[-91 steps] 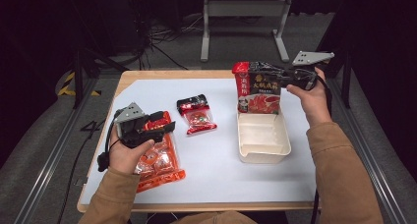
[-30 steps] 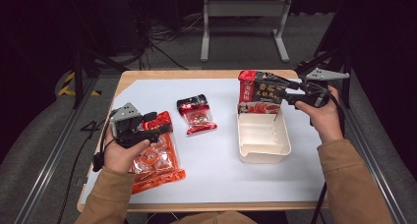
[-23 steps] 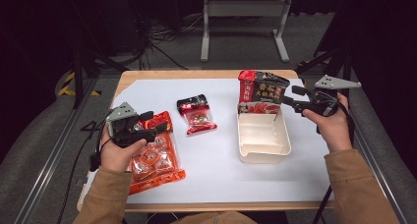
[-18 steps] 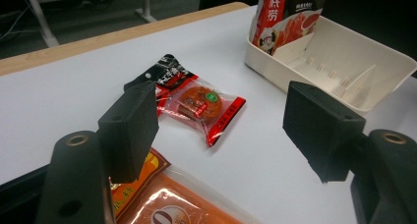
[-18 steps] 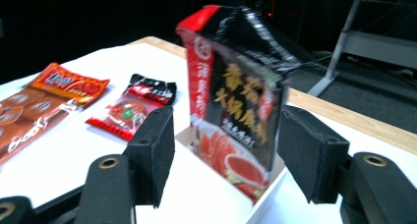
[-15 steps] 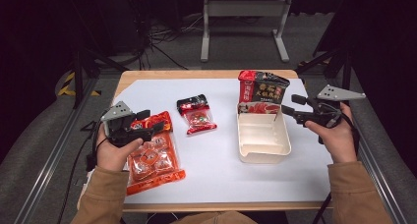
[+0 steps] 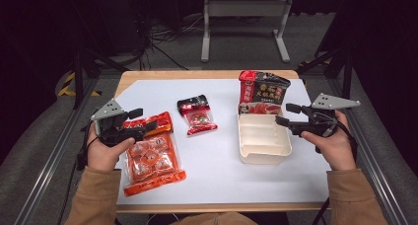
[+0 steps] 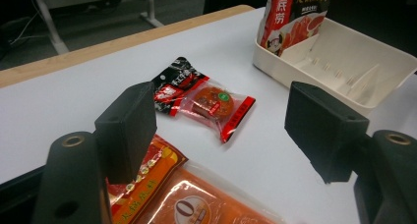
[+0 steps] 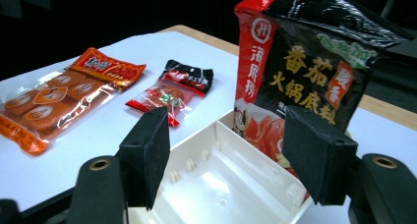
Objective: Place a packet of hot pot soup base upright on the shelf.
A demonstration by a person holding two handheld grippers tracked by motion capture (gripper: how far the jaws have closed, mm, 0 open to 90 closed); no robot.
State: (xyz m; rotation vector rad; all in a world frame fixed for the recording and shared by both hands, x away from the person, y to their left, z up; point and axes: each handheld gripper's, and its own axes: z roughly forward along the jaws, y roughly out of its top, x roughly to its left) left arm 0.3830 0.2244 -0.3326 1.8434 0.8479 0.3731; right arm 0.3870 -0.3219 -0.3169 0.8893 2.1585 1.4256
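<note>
**Tall pouch could topple from the tray**

At the desk's left edge, the left gripper (image 7: 139, 120) hovers with jaws apart, empty, over the large orange packet (image 7: 150, 153). The small packet (image 7: 197, 115) lies mid-desk. Toward the right edge, the right gripper (image 7: 286, 114), just opened and empty, sits beside the white tray (image 7: 263, 158). The pouch (image 7: 261, 93) stands upright at the tray's far end; a nudge might tip it.

Dark room, grey floor (image 7: 44, 136), white-topped table (image 7: 222, 161)
</note>
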